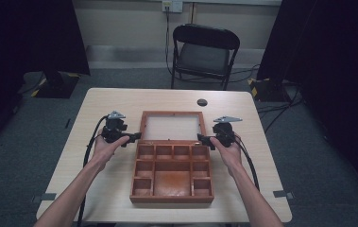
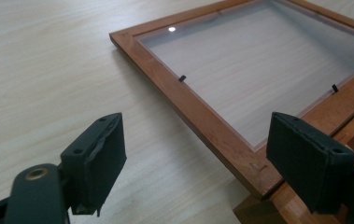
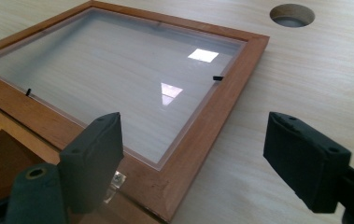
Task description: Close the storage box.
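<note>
One wooden compartment box (image 1: 172,177), glass lid (image 1: 171,126) flat open on desk (image 1: 106,101). Left gripper (image 1: 135,137), right gripper (image 1: 201,139) flank hinge corners, both released, empty. One chair (image 1: 204,52) behind.

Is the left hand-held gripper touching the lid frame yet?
Cannot tell. In the left gripper view the open jaws of the left hand-held gripper straddle the corner of the lid frame, with table showing beside one pad; the other pad hides any gap.

The wooden box (image 1: 172,174) lies open at the table's middle, its tray split into small compartments around one larger bay (all bare). Its glass-paned lid (image 1: 171,126) lies flat on the tabletop beyond the tray, joined to it along the hinge edge.
</note>
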`<action>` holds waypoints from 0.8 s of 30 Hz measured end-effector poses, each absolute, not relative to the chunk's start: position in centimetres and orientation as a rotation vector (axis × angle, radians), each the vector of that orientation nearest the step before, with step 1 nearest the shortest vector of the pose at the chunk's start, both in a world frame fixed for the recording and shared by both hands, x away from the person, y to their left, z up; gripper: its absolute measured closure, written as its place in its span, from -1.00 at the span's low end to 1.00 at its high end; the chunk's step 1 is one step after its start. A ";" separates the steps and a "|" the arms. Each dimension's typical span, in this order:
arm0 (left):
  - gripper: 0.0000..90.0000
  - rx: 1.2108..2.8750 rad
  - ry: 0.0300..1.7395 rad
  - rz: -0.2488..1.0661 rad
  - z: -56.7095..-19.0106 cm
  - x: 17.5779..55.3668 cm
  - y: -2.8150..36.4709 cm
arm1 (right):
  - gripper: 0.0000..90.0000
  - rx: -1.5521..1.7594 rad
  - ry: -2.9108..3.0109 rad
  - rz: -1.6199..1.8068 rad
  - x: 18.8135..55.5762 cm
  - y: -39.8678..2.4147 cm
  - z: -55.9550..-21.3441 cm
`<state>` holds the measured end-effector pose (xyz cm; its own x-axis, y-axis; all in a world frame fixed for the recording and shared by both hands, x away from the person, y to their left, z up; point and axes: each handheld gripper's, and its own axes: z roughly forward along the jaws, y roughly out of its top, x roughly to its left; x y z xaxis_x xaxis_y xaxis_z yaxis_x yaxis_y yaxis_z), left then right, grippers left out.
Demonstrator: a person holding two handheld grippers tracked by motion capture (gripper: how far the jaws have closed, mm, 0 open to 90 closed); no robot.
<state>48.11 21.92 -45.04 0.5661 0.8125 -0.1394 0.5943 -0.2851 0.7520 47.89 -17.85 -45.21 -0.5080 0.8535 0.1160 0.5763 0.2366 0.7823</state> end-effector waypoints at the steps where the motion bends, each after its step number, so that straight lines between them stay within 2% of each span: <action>1: -0.57 2.001 1.139 0.337 -45.2 48.1 21.8 | -0.57 1.325 2.171 1.153 48.0 -17.9 -45.2; 18: -0.52 1.980 1.141 0.258 -46.3 48.2 19.8 | -0.65 1.388 2.241 1.239 48.9 -17.0 -47.1; 24: -0.58 1.969 1.153 0.234 -46.6 48.4 19.9 | -0.67 1.398 2.245 1.259 48.8 -16.5 -47.2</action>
<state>48.38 19.90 -46.55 0.5630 0.7935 -0.2310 0.6403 -0.2421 0.7289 48.84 -16.54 -47.20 -0.5274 0.8138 0.2441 0.6326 0.1843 0.7523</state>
